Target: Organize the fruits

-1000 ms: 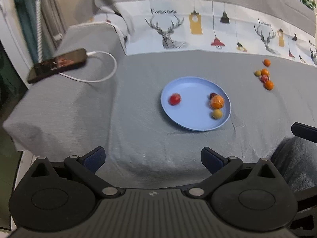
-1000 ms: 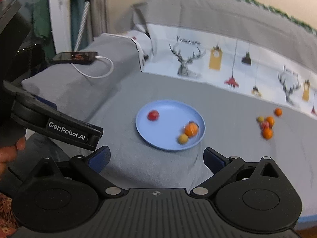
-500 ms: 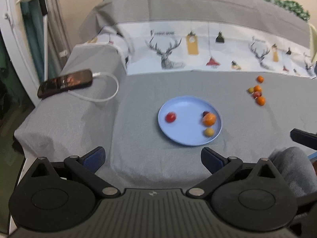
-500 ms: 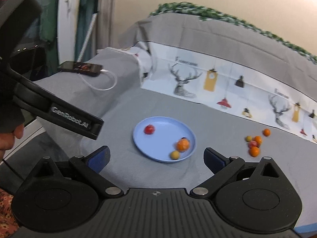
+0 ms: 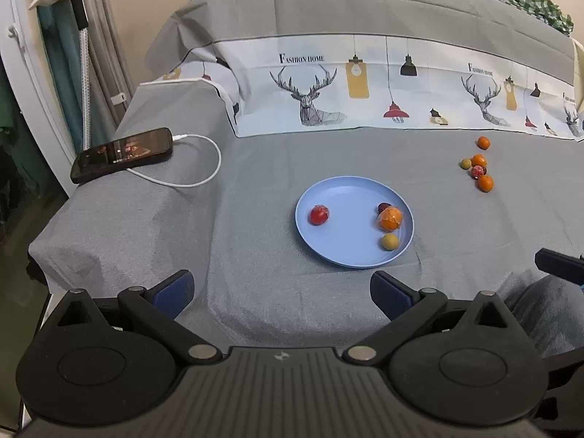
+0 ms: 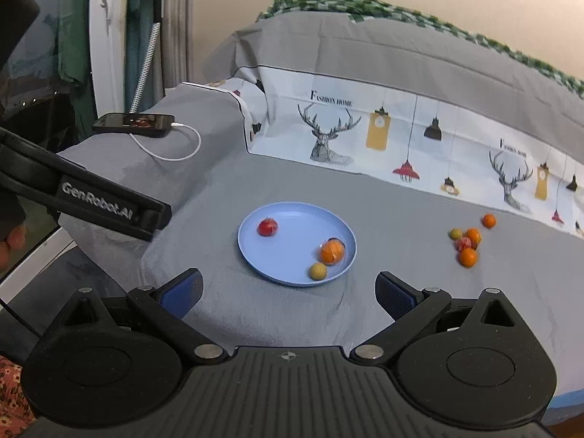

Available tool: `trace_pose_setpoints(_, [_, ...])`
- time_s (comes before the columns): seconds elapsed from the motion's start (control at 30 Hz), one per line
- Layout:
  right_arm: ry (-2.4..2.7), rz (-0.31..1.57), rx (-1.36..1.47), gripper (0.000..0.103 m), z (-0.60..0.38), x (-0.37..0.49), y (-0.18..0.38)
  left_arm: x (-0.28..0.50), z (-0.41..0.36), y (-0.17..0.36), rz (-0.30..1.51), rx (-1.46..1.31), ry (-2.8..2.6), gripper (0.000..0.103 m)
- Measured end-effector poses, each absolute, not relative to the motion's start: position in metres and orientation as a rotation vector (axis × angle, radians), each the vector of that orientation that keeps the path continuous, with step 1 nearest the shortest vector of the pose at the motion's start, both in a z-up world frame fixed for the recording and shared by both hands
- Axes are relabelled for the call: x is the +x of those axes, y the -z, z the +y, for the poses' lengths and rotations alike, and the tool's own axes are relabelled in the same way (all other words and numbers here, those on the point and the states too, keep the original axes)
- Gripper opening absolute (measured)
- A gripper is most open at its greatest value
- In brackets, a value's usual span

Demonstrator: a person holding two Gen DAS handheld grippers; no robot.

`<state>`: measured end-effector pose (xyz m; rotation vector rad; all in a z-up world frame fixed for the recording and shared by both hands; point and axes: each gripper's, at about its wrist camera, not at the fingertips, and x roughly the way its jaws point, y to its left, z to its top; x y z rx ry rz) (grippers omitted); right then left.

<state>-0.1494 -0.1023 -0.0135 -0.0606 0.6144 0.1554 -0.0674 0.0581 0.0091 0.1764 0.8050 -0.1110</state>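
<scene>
Both our hand-held grippers gape, empty; we'd approach the loose fruit low, perhaps squeezing softly, then plate it

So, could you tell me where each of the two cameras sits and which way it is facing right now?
Left wrist: on the left gripper, looking forward over the grey cloth at the blue plate; its open fingers show.
Right wrist: on the right gripper, aimed at the plate from further right; its open fingers and the left gripper's body at the left edge show.
Both share the plate, the loose fruit cluster and the phone.
</scene>
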Motion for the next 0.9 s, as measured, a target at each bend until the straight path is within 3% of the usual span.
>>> trace_pose_setpoints(0.43, [-0.117, 0.690, 0.162, 0.100, -0.140, -0.109, 0.043, -0.013, 0.034, -0.003, 0.874, 0.176, 0.093, 0.103])
trace_pose_setpoints(0.9, [0.127, 0.750, 0.298, 0.101, -0.217, -0.054, 0.089, 0.052, -0.044, 0.012, 0.897, 0.219, 0.142, 0.103])
